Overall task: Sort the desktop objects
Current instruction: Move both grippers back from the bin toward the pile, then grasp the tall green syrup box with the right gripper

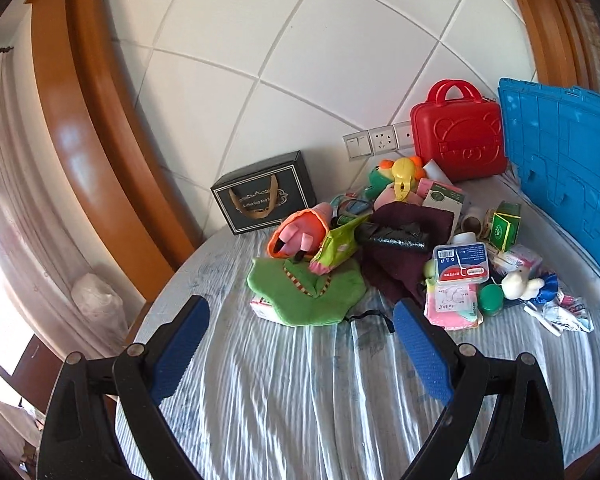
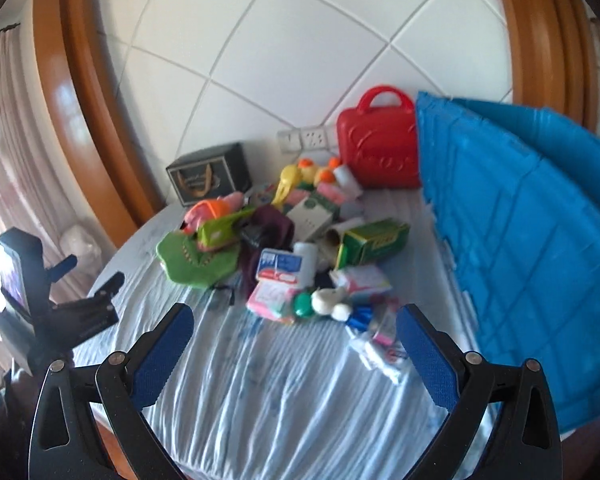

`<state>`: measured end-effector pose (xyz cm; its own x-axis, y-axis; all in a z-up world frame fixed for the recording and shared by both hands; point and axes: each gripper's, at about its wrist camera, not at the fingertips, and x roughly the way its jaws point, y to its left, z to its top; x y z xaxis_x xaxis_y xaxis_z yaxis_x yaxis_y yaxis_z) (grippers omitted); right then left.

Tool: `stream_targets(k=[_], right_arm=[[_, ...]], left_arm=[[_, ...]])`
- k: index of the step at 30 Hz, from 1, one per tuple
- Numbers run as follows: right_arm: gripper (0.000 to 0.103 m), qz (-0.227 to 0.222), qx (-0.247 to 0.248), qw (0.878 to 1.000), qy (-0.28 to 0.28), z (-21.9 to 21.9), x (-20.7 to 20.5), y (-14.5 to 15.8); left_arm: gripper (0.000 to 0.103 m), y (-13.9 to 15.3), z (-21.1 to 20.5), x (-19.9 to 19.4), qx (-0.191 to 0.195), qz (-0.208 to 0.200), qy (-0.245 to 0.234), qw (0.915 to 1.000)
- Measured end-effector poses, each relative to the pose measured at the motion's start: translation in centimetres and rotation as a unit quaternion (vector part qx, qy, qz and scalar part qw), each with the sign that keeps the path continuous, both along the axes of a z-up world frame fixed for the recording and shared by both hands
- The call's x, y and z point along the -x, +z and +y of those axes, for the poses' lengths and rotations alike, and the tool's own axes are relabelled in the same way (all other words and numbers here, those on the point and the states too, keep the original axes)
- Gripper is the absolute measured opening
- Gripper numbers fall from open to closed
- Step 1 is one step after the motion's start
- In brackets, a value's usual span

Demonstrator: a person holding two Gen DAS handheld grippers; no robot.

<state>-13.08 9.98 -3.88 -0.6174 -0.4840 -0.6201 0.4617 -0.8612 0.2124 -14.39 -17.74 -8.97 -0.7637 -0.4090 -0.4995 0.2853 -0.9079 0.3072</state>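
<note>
Two handheld grippers: left gripper (image 1: 301, 316) and right gripper (image 2: 295, 320), each with black plastic linkage arms, round silver pivot screws and textured blue fingertip pads (image 1: 418, 354). Seen from the right wrist, a black camera block atop the left unit.

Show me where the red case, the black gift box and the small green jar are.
red case (image 1: 460, 148): left wrist view, middle of its embossed front.
black gift box (image 1: 263, 196): left wrist view, front face by the gold handle.
small green jar (image 1: 491, 300): left wrist view, its round lid.
</note>
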Motion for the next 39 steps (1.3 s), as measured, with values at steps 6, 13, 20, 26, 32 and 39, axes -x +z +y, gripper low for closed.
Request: stream_targets(k=[6, 13, 20, 26, 32, 39], right_arm=[[0.103, -0.027, -0.006, 0.997, 0.066, -3.9, 4.3, -4.1], [0.094, -0.073, -0.050, 0.990, 0.110, -8.1, 12.5, -9.4], [0.086, -0.055, -0.116, 0.990, 0.050, -12.0, 21.5, -12.7], [0.085, -0.062, -0.200, 0.976, 0.054, -15.9, 24.3, -16.5], [0.082, -0.097, -0.163, 0.976, 0.103, -15.7, 19.7, -16.9], [0.085, -0.071, -0.108, 0.966, 0.223, -14.5, 13.2, -14.3]], left_arm=[[0.094, -1.3, 0.7, 2.1, -0.020, -0.006, -0.019, 0.9996], [0.094, -3.1, 1.4, 4.9, -0.035, -0.029, -0.005, 0.9989], [0.094, -5.4, 0.0, 5.7, -0.050, -0.039, 0.020, 0.9977], [0.094, -6.4, -1.9, 7.2, -0.062, -0.061, 0.011, 0.9962], [0.094, -7.0, -3.5, 9.1, -0.064, -0.067, -0.012, 0.9956], [0.094, -7.8, -5.9, 9.7, -0.078, -0.073, -0.013, 0.9942]])
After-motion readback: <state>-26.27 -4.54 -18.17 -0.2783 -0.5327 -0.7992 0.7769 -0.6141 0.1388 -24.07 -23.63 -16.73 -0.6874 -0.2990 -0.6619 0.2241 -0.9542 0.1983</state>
